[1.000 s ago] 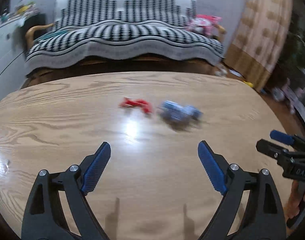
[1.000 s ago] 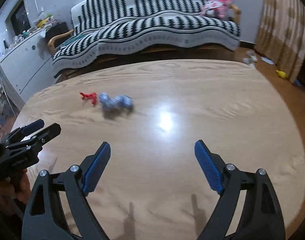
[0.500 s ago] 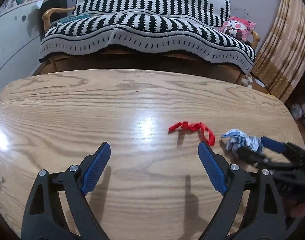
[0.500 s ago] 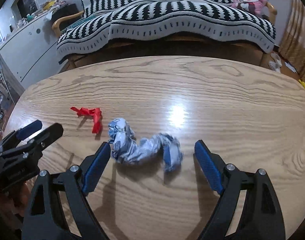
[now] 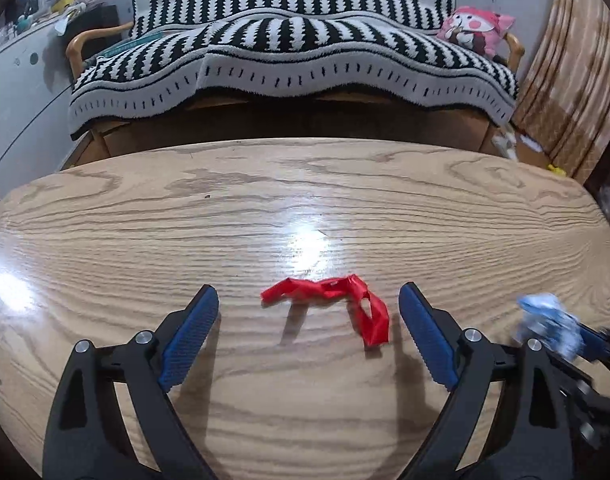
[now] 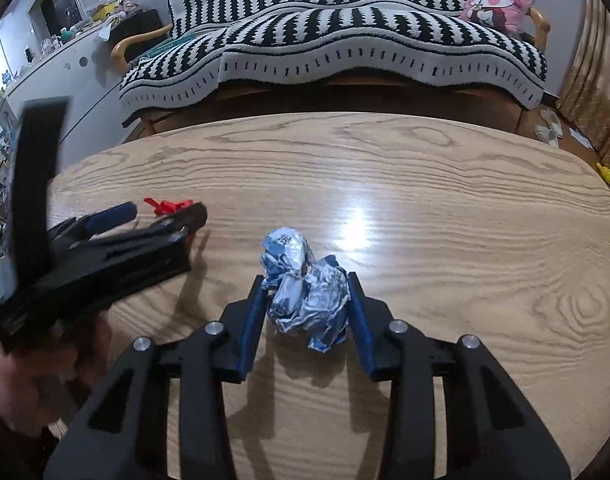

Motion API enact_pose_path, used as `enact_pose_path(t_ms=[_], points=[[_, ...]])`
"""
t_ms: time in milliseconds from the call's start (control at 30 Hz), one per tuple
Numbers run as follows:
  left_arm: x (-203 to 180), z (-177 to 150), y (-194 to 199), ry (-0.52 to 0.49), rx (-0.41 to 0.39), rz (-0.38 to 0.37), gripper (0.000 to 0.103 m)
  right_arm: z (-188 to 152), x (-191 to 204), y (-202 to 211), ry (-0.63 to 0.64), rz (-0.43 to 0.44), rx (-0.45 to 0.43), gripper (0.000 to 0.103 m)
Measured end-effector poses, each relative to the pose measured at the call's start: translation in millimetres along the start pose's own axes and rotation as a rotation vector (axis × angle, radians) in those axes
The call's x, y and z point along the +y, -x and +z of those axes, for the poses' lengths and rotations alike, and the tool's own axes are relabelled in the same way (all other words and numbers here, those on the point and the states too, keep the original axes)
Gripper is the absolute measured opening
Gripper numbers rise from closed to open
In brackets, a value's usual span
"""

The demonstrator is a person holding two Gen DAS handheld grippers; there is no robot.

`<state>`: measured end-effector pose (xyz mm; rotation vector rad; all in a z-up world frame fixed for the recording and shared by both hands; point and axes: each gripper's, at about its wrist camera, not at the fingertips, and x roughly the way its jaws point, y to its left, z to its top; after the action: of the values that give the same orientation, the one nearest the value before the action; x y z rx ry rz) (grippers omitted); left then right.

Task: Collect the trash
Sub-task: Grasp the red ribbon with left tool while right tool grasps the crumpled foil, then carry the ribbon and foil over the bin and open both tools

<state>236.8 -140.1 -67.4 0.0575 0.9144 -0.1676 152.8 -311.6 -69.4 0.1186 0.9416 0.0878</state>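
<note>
A twisted red wrapper [image 5: 332,300] lies on the wooden table [image 5: 265,208], between the open fingers of my left gripper [image 5: 309,320]. It also shows in the right wrist view [image 6: 167,205], partly hidden behind the left gripper [image 6: 161,216]. A crumpled blue-and-white wrapper [image 6: 305,284] is squeezed between the blue pads of my right gripper [image 6: 305,300], which is shut on it just above the table. In the left wrist view the blue wrapper [image 5: 549,320] shows blurred at the right edge.
The oval table's far edge [image 6: 345,120] faces a sofa with a black-and-white striped blanket [image 6: 333,36] and a pink plush [image 6: 499,4]. A grey cabinet [image 6: 53,80] stands at left. A curtain [image 5: 577,80] hangs at right.
My right gripper has closed on the blue wrapper. My left gripper has moved up to the red wrapper, which now lies between its open fingers.
</note>
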Motion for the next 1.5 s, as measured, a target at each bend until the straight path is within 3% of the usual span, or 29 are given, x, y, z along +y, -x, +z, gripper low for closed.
enact_pose_path(t_ms=[67,133,200,367,567,700,900,1100,1333,1500], points=[[-1.2,0.3,-4.7,0.004,0.009,0.005,0.088,-5.2,-3.5,5.2,0.001,-0.007,0.001,0.039],[-3.4,-0.9,-4.5,-0.008,0.006,0.025,0.079,-11.4,-8.0,11.7,-0.001,-0.015,0.001,0.039],[-6.0,-1.8,-1.3,-0.025,-0.008,0.03,0.054,-17.5,-13.6,21.0,-0.006,-0.025,-0.004,0.039],[-12.9,-12.2,10.0,-0.06,-0.01,0.031,0.034,-38.7,-31.5,52.7,-0.038,-0.044,-0.015,0.039],[-32.9,-37.6,54.3,-0.091,-0.017,-0.037,0.032,-85.5,-51.8,109.7,-0.077,-0.104,-0.031,0.039],[-66.7,-59.4,106.7,-0.124,-0.044,-0.131,0.032,-124.6,-70.1,159.5,-0.123,-0.15,-0.054,0.039],[-155.5,-115.7,178.6,-0.274,-0.089,-0.31,0.032,-195.4,-114.1,239.7,-0.228,-0.23,-0.111,0.039],[-254.5,-198.4,228.4,-0.491,-0.096,-0.492,0.032,-280.3,-179.6,306.8,-0.398,-0.32,-0.15,0.039],[-342.4,-275.1,253.0,-0.669,-0.063,-0.671,0.032,-349.7,-230.2,331.3,-0.522,-0.374,-0.102,0.04],[-370.2,-301.5,240.4,-0.741,-0.018,-0.701,0.032,-379.7,-258.6,326.9,-0.569,-0.385,-0.047,0.04]])
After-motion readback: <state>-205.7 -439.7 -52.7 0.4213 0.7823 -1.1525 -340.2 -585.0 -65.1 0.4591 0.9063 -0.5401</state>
